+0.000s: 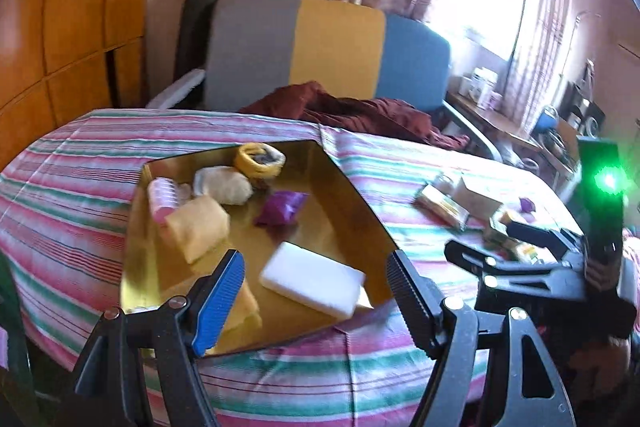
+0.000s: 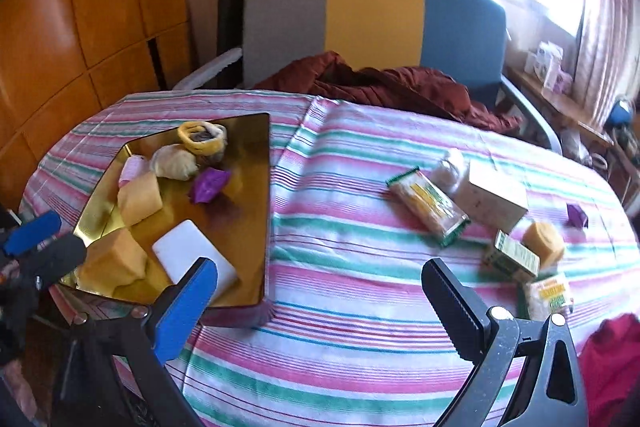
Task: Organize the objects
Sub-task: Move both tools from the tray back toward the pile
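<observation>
A gold tray [image 1: 344, 199] [image 2: 256, 195] lies on the striped tablecloth. It holds a white block [image 1: 314, 279] [image 2: 192, 251], a purple packet [image 1: 280, 207] [image 2: 208, 185], yellow sponges [image 1: 198, 227] [image 2: 140, 199], a pink roll [image 1: 162, 197] and a yellow ring [image 1: 260, 157] [image 2: 202, 137]. My left gripper [image 1: 316, 301] is open and empty over the tray's near edge. My right gripper [image 2: 320, 303] is open and empty over bare cloth right of the tray. Loose on the right lie a biscuit pack [image 2: 428, 205], a beige box [image 2: 492, 197] and a green box [image 2: 514, 257].
A grey, yellow and blue chair [image 2: 372, 23] with a maroon cloth [image 2: 384, 83] stands behind the table. A small purple item [image 2: 576, 215], a yellow sponge [image 2: 544, 241] and a snack packet [image 2: 550, 293] lie at the right edge. A cluttered side table [image 1: 500, 115] stands by the window.
</observation>
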`<state>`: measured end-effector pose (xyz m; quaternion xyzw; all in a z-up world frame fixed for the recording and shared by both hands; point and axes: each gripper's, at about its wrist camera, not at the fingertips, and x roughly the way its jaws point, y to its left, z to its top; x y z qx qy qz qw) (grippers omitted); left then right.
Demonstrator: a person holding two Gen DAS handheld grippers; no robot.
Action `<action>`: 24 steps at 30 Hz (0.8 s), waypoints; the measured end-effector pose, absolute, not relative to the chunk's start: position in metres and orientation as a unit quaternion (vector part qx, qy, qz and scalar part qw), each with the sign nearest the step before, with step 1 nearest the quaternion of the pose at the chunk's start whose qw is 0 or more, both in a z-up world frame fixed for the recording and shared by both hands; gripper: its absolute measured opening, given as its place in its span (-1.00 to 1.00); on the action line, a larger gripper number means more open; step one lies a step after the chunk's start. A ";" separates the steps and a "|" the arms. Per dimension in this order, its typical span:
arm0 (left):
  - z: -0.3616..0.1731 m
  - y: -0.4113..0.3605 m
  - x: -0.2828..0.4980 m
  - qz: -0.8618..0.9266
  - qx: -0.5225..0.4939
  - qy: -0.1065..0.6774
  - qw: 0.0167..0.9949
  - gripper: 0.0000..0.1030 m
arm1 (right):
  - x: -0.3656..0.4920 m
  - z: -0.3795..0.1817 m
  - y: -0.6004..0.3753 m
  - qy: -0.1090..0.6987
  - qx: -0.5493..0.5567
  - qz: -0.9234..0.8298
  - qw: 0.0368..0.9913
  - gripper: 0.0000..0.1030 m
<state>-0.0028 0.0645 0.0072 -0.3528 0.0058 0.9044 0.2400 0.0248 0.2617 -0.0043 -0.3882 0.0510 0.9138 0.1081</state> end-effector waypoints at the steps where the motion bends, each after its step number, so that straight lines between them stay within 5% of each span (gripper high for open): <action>1: 0.007 0.069 0.000 0.903 -0.353 0.011 0.245 0.45 | 0.027 -0.005 0.268 0.058 -0.390 0.912 0.110 1.00; 24: 0.005 0.259 -0.043 0.815 -0.441 0.084 0.366 0.45 | 0.050 -0.008 0.529 0.160 -0.352 0.879 0.278 1.00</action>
